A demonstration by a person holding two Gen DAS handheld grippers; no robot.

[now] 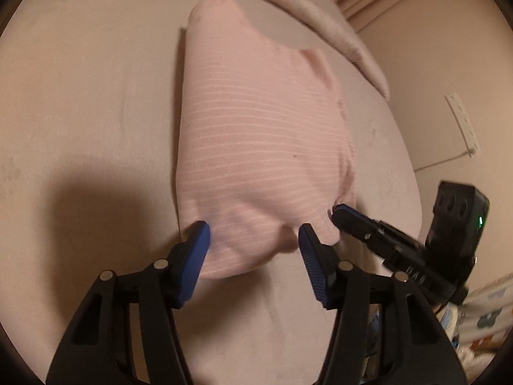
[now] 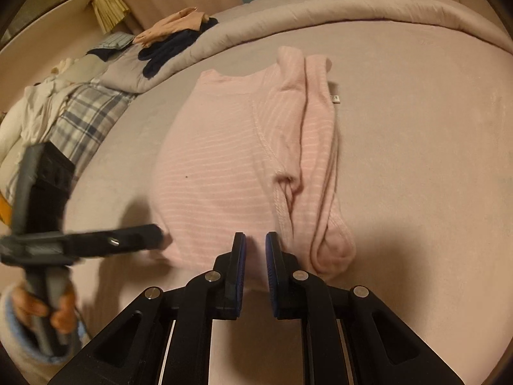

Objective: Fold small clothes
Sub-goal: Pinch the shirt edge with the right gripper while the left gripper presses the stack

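Observation:
A pink garment with thin white stripes (image 1: pixel 256 134) lies partly folded on a pinkish bed cover (image 1: pixel 80 96). My left gripper (image 1: pixel 253 240) is open, its blue pads on either side of the garment's near edge. In the right wrist view the garment (image 2: pixel 224 166) has a sleeve folded along its right side. My right gripper (image 2: pixel 255 247) stands at the near hem with a narrow gap between its pads, holding nothing that I can see. The right gripper also shows in the left wrist view (image 1: pixel 349 218), touching the garment's near right corner. The left gripper (image 2: pixel 154 234) shows at the garment's near left corner.
A rolled duvet edge (image 2: pixel 352 9) runs along the far side of the bed. A pile of clothes (image 2: pixel 80 102), plaid, white, dark and peach, lies at the far left. A power strip (image 1: pixel 463 125) lies on the floor to the right of the bed.

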